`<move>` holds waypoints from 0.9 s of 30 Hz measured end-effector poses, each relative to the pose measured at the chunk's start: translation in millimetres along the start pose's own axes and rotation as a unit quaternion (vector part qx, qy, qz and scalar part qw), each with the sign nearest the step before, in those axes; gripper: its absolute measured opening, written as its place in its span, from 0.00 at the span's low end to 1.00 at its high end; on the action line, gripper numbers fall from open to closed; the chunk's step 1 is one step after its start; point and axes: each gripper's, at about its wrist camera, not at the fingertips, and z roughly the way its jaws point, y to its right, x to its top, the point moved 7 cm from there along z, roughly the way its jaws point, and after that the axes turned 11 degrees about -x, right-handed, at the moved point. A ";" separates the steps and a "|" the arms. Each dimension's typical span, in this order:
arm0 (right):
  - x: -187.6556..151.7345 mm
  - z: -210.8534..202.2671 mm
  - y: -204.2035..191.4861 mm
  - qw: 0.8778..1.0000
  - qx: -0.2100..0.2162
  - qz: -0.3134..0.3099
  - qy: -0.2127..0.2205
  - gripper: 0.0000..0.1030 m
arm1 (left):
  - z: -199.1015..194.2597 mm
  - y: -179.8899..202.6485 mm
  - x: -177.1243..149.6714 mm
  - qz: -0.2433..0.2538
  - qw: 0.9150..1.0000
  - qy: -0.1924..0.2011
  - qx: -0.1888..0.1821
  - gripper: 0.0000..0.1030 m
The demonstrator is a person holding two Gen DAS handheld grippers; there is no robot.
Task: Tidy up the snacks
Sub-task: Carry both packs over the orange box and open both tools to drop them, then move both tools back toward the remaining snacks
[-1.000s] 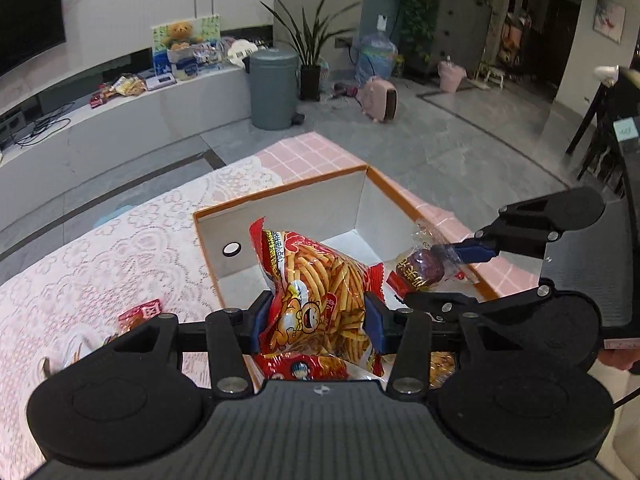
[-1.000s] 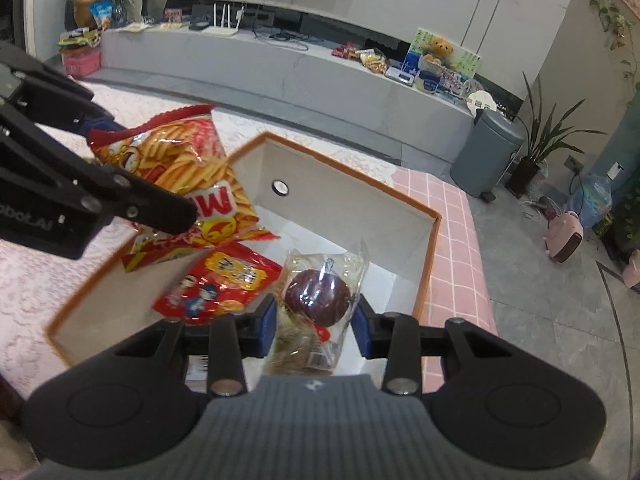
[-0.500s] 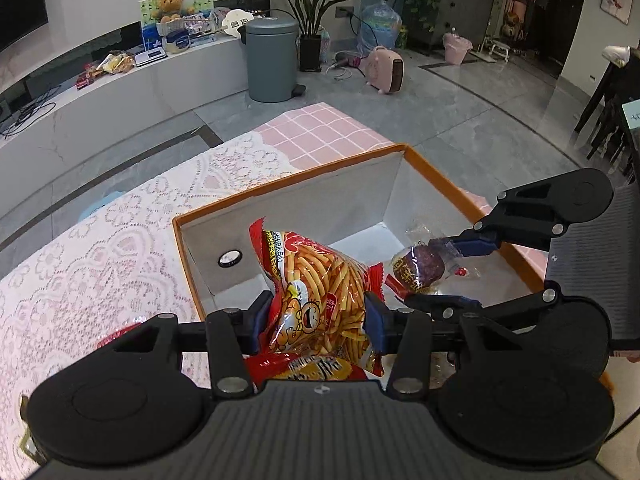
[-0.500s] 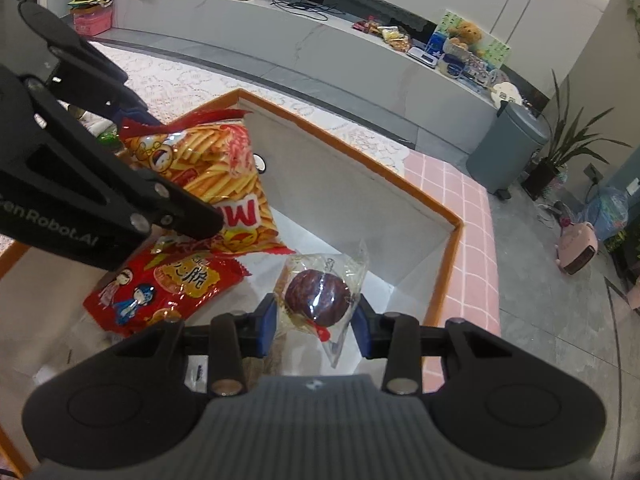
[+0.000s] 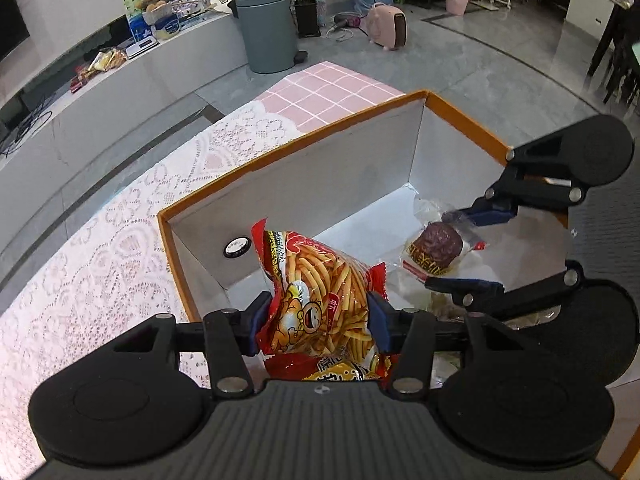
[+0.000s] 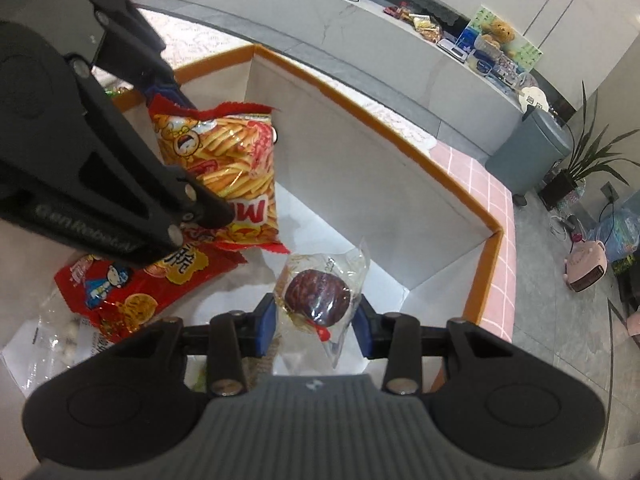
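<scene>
Gripping a red bag of fry-shaped chips (image 5: pixel 320 300) between its blue pads, the left hand-held gripper (image 5: pixel 318 322) holds the bag upright inside an open white box with an orange rim (image 5: pixel 280 160), close to the box's near left corner. The right hand-held gripper (image 6: pixel 316 320) is clenched on a clear packet holding a dark round cake (image 6: pixel 318 294), which hangs above the white floor of the box toward its right side. In the left wrist view the same cake packet (image 5: pixel 436 246) shows to the right of the chips, pinched between the right gripper's fingers. A flat red snack pack with a cartoon figure (image 6: pixel 132 284) lies on the box floor beneath the chips bag (image 6: pixel 224 168), and a clear packet of small white pieces (image 6: pixel 60 348) lies just beside it on the near left. The box stands on a desk covered by a pink lace cloth (image 5: pixel 100 248). Well beyond it, on the floor, stands a grey bin (image 5: pixel 266 30).
</scene>
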 end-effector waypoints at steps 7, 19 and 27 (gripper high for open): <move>-1.0 -1.1 -3.4 1.000 0.000 -0.008 -0.009 0.39 | 0.6 -1.9 3.1 0.000 1.000 0.001 -0.001 0.69; 2.1 -21.0 2.3 1.000 -0.001 0.002 -0.021 0.54 | -40.8 3.4 2.7 0.023 0.999 0.022 -0.007 0.71; 4.5 -58.0 3.3 0.998 -0.001 0.063 -0.009 0.58 | -85.7 1.9 -6.0 0.015 0.998 0.055 -0.004 0.71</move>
